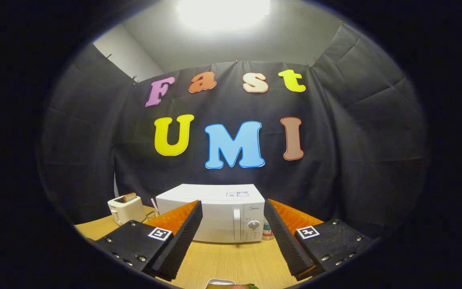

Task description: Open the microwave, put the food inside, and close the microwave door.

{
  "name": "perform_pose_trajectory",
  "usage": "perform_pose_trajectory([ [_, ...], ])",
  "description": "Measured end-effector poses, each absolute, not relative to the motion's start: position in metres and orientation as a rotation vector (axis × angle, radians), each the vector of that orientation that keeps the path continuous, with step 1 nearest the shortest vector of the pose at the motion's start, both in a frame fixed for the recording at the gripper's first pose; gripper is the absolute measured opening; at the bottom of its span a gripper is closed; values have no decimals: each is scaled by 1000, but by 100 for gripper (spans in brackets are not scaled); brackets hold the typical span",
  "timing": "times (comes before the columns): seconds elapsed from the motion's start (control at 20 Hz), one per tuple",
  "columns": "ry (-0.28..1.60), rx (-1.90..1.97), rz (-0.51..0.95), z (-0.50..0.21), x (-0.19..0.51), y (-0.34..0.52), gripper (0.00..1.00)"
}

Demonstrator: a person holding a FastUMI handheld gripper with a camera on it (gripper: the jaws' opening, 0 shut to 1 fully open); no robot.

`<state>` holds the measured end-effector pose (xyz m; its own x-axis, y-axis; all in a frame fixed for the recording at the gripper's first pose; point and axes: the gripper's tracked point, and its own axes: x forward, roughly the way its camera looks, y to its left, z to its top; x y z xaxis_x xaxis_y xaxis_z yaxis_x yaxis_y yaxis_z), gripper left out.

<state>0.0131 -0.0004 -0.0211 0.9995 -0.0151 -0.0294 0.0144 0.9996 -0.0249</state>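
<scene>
One microwave [215,216], door closed, at 12 o'clock beyond gripper [233,208]; fingers spread, released, grasping nothing. Toaster [126,208] at 10 o'clock. Food dish [221,283] at 6 o'clock.

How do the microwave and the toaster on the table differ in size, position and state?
The microwave is much larger than the toaster. The microwave stands beyond the open fingers of the hand-held gripper, framed between them; the toaster stands off to the microwave's left. The microwave's door is shut; the toaster has something toast-like sticking out of its top slot. Both are white and stand upright on the wooden table.
</scene>
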Motion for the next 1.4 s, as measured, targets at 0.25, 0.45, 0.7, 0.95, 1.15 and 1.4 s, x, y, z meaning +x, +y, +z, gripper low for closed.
perform_pose_trajectory([
  [0.25,89,-34,9,-48,58,1,98],
  [0.45,128,-33,29,-71,97,-2,98],
  [0.7,208,-38,42,-110,147,-11,98],
  [0.95,299,-42,54,-156,186,-17,98],
  [1.15,387,-7,48,-193,210,-22,98],
  [1.4,476,34,21,-229,229,-27,91],
])
